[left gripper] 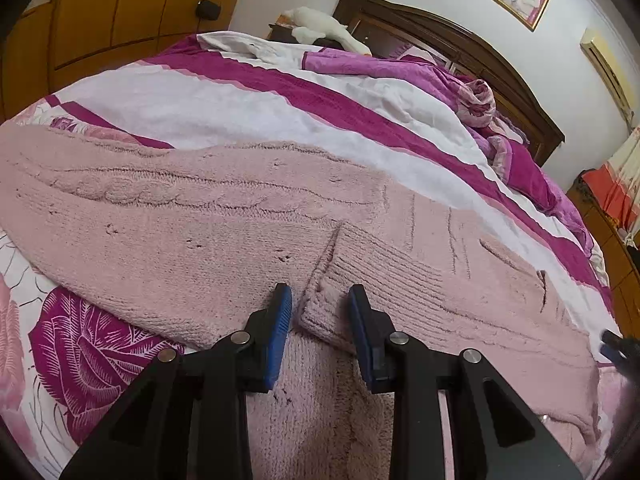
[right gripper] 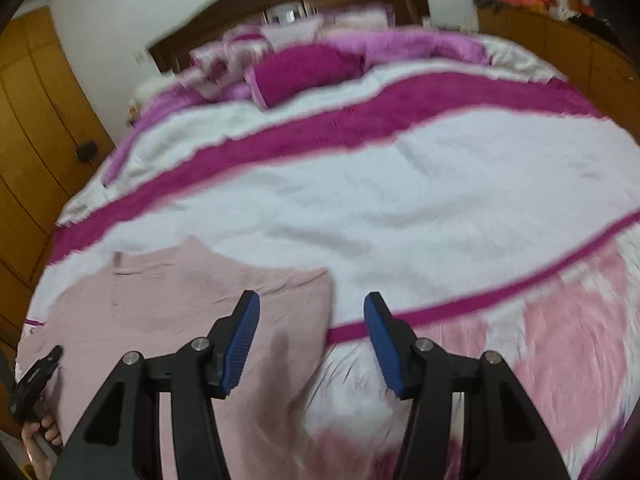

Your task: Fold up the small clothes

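Left gripper [left gripper: 320,300] is hovering low over the pink knit sweater [left gripper: 200,216], jaws narrowly apart and clamping nothing. The ribbed sleeve cuff [left gripper: 360,280] is lying just past the tips, already folded in across the body.

Sweater is lying mostly flat on the bed [left gripper: 280,112], near its foot edge. My read: one sleeve is in, while the other side and the final body folds are yet to come, so we're sitting early to midway. I can't tell how the far sleeve is lying.

Right gripper [right gripper: 312,312] is hanging over the sweater's right edge and bare bedspread, jaws wide apart, nothing between them. That view is blurring badly.

Around it:
- wardrobe [left gripper: 100,12] on the left
- white plush toy [left gripper: 320,26] by the headboard [left gripper: 460,40]
- crumpled bedding [left gripper: 500,120] piling up toward the pillows

Nothing is blocking the fold area.
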`<state>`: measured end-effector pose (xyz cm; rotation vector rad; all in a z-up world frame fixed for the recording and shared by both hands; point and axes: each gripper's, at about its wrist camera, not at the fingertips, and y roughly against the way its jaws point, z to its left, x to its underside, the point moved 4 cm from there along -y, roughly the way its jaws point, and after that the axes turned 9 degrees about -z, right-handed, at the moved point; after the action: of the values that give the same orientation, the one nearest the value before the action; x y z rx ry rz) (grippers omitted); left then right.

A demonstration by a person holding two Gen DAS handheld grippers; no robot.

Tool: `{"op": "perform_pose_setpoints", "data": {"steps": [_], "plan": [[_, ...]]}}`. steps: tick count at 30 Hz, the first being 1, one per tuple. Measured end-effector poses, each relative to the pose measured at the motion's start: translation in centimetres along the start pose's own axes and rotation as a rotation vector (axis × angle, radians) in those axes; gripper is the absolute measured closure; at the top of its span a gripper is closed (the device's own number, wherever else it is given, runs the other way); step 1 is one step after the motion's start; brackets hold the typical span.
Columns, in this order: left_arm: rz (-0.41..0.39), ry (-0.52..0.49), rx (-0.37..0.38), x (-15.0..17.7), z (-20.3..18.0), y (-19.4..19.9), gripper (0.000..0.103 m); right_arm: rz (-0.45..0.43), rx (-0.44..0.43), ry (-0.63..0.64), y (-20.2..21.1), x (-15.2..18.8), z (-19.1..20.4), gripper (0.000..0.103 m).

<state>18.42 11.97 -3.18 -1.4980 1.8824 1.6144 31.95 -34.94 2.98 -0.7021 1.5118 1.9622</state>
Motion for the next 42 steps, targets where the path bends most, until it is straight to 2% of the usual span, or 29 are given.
{"op": "perform_pose_setpoints", "data": {"steps": [3,6,7,8,9,10,11,12,14,16,21,23,25,26,29,32,37,42], "plan": [[-0.001,0.006,0.005,0.1,0.0,0.0,0.096,0.085,-0.024,0.023,-3.8,-1.0,0.1,0.046],[-0.002,0.009,0.008,0.1,0.1,0.0,0.096,0.177,-0.099,0.068,-6.5,-0.6,1.5,0.046],[-0.002,0.008,0.008,0.1,0.1,0.0,0.096,0.236,-0.072,0.118,-7.8,0.0,2.1,0.046],[-0.003,0.008,0.008,0.1,0.1,0.0,0.096,0.253,-0.043,0.173,-8.2,0.4,2.6,0.049],[-0.002,0.008,0.008,0.1,0.1,0.0,0.096,0.247,-0.024,0.240,-8.2,0.6,3.4,0.069],[-0.002,0.009,0.008,0.1,0.1,0.0,0.096,0.246,-0.040,0.265,-7.9,0.6,4.0,0.088],[-0.003,0.009,0.008,0.1,0.1,0.0,0.096,0.240,-0.072,0.258,-7.4,0.5,4.6,0.088],[-0.002,0.008,0.008,0.1,0.1,0.0,0.096,0.193,-0.066,0.269,-6.4,0.0,5.1,0.089],[-0.003,0.007,0.007,0.1,0.1,0.0,0.096,0.092,-0.029,0.316,-4.9,-0.9,5.7,0.089],[-0.002,0.005,0.007,0.1,0.1,0.0,0.095,0.043,0.054,0.335,-4.8,-1.5,5.3,0.089],[-0.001,-0.006,0.000,0.0,0.2,-0.2,0.094,0.086,0.145,0.362,-8.4,0.1,4.6,0.085],[0.000,-0.008,-0.001,-0.1,0.2,-0.2,0.094,0.054,0.165,0.352,-8.4,0.4,4.9,0.082],[-0.001,-0.009,-0.001,-0.1,0.2,-0.2,0.094,0.049,0.170,0.308,-7.7,0.1,4.8,0.072],[-0.001,-0.009,-0.001,-0.1,0.2,-0.2,0.094,0.047,0.176,0.290,-6.9,-0.1,4.7,0.072],[0.001,-0.015,-0.006,-0.1,0.1,-0.4,0.094,-0.002,0.179,0.303,-3.6,-0.3,5.1,0.071],[0.001,-0.017,-0.007,-0.1,0.1,-0.5,0.094,-0.023,0.141,0.296,-0.1,0.5,6.1,0.061],[0.001,-0.018,-0.008,-0.1,0.1,-0.5,0.094,0.023,0.032,0.254,3.4,4.4,7.5,0.058],[0.001,-0.017,-0.007,0.0,0.1,-0.4,0.094,0.071,0.003,0.227,3.2,8.3,8.1,0.057]]}}
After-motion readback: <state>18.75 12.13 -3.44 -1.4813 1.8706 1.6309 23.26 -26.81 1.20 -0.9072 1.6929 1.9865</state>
